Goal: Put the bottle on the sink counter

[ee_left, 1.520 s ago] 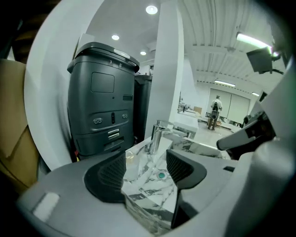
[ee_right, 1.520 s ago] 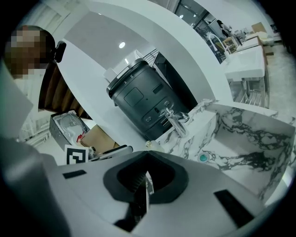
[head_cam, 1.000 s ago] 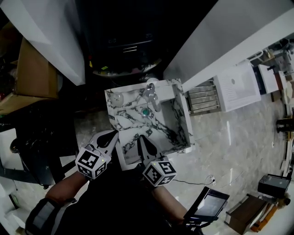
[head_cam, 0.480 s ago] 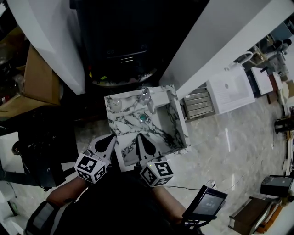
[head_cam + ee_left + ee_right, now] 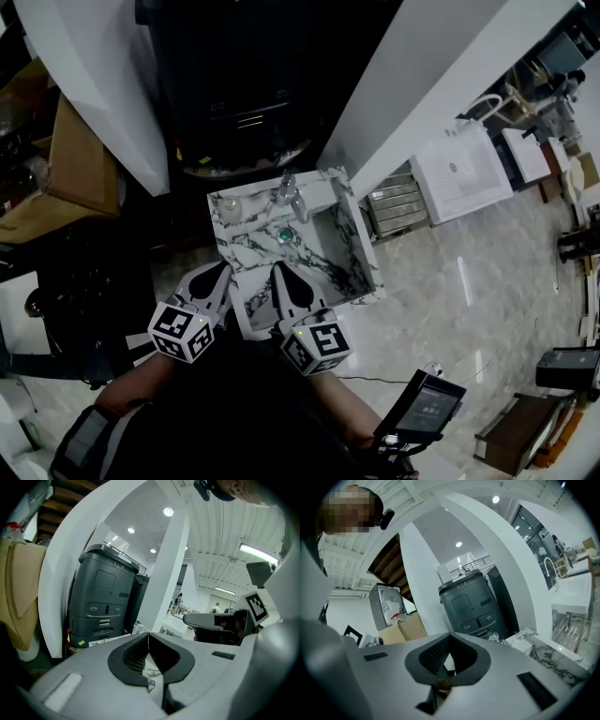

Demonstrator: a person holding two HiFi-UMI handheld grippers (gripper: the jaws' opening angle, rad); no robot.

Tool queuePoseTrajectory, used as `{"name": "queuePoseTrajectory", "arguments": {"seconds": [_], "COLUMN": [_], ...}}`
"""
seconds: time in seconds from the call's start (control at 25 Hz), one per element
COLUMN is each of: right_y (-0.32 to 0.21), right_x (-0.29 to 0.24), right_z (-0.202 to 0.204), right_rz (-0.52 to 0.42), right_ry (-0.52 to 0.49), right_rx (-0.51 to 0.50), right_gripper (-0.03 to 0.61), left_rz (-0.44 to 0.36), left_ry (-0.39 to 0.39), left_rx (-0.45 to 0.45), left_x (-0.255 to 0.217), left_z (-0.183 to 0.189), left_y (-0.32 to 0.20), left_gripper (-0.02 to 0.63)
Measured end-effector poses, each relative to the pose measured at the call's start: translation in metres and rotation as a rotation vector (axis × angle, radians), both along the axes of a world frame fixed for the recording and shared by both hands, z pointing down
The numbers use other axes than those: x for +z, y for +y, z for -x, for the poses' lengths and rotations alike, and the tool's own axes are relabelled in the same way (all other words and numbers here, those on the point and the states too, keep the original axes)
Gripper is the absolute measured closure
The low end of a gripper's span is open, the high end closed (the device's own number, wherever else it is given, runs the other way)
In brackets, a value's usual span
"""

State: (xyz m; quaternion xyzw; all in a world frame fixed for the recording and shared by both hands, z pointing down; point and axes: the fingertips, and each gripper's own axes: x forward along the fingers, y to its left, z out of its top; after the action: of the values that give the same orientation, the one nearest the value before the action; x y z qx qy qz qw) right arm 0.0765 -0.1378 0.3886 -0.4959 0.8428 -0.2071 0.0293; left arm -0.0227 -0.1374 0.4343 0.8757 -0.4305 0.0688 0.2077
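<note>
A marbled sink counter [image 5: 246, 255] stands below me in the head view, with a chrome faucet [image 5: 291, 197] at its back and a teal drain [image 5: 284, 235] in the basin. A small clear object, apparently the bottle [image 5: 230, 202], stands on the counter's back left corner. My left gripper [image 5: 222, 272] hovers over the sink's front left edge, shut and empty. My right gripper [image 5: 278, 270] is beside it over the front of the basin, also shut with nothing held. In both gripper views the jaws meet, left gripper [image 5: 148, 634] and right gripper [image 5: 450, 634].
A dark grey machine [image 5: 234, 84] stands behind the sink between white panels [image 5: 103, 84]. Cardboard boxes [image 5: 80, 159] sit at the left. A white basin unit [image 5: 464, 173] is at the right, and a tablet on a stand [image 5: 427, 408] is near my right arm.
The sink has shrunk and slid slightly up and left in the head view. Both grippers stay shut, side by side at its front edge.
</note>
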Motion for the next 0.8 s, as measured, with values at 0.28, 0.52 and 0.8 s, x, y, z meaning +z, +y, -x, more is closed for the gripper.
{"name": "queuePoseTrajectory", "arguments": {"seconds": [0.28, 0.52, 0.8], "right_y": [0.000, 0.003, 0.002], "right_x": [-0.009, -0.015, -0.023], "right_z": [-0.005, -0.009, -0.014], "right_rz": [-0.039, -0.062, -0.079], "right_ry": [-0.009, 0.018, 0.032], "right_rx": [0.014, 0.009, 0.023], "right_gripper": [0.583, 0.583, 0.583], "left_rz": [-0.008, 0.011, 0.011], "left_ry": [-0.018, 0.005, 0.031], "left_rx": [0.013, 0.009, -0.003], "left_x": [-0.003, -0.002, -0.005], "left_z": [-0.004, -0.006, -0.005], "left_y": [0.000, 0.000, -0.002], "left_gripper": [0.611, 0.611, 0.610]}}
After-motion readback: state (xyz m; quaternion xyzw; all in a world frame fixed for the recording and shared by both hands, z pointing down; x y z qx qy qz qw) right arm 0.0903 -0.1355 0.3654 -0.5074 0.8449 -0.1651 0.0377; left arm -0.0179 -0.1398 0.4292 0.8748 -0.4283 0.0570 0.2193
